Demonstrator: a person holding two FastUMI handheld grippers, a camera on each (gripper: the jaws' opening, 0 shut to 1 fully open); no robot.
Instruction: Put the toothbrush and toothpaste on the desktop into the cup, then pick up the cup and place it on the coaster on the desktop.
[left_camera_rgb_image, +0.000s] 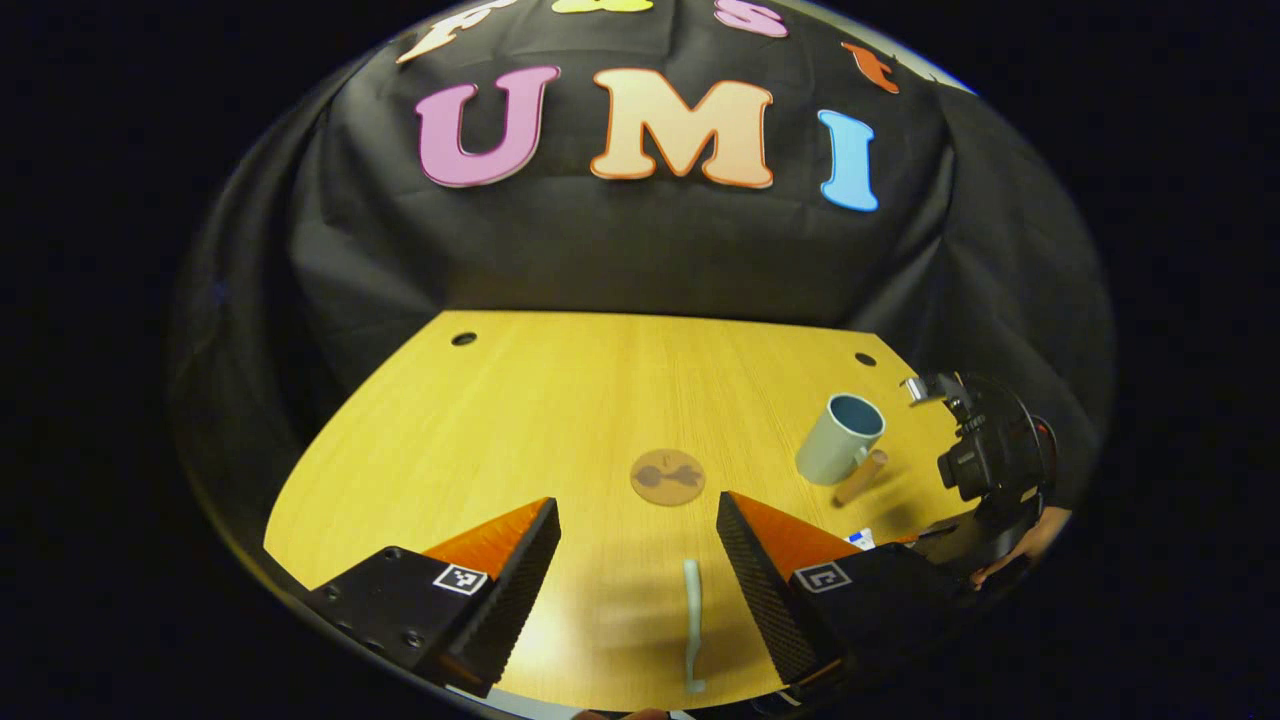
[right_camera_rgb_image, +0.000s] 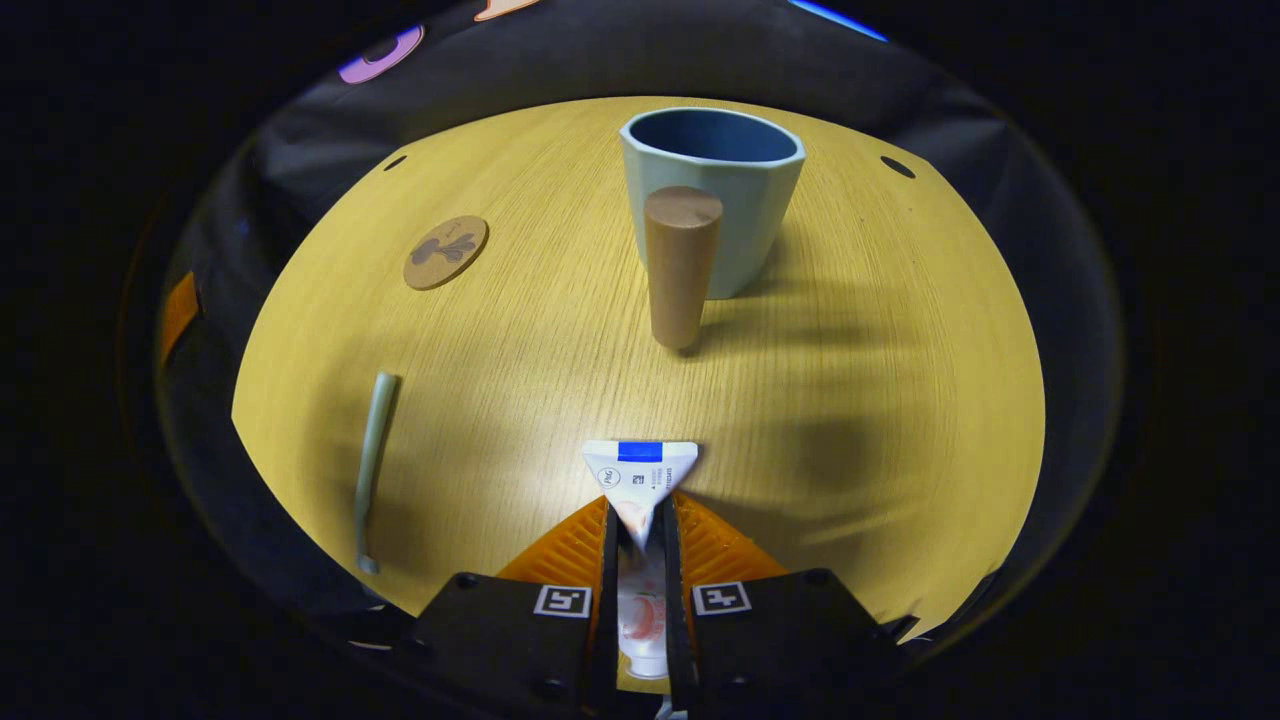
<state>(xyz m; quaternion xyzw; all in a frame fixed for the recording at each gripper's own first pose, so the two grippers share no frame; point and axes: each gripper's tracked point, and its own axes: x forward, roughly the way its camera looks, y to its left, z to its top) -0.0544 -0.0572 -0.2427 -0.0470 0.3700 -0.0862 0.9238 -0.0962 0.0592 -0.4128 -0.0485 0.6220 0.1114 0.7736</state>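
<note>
Yellow wood grain covers the worktop (right_camera_rgb_image: 850, 380) under both of my claws. My right claw (right_camera_rgb_image: 640, 535) is closed tight on the toothpaste (right_camera_rgb_image: 640, 475), both fingers pressing the tube's body, its flat crimped end sticking out ahead of the tips toward 12 o'clock. Straight beyond it in the right gripper view stands the cup (right_camera_rgb_image: 735, 200), upright and open-mouthed, with its wooden handle (right_camera_rgb_image: 680, 265) pointing back at me. The coaster (right_camera_rgb_image: 446, 252) lies flat at about 10 o'clock, well apart from the cup. The toothbrush (right_camera_rgb_image: 372, 465) lies on the worktop at 9 o'clock, untouched.

My left claw (left_camera_rgb_image: 638, 555) hangs wide open with nothing between its fingers, hovering above the toothbrush (left_camera_rgb_image: 692, 625), which lies near its right finger. From the left gripper view the coaster (left_camera_rgb_image: 667, 477) sits just ahead at 12 o'clock and the cup (left_camera_rgb_image: 840, 438) at 2 o'clock. The right claw's body (left_camera_rgb_image: 985, 465) shows at 3 o'clock.
</note>
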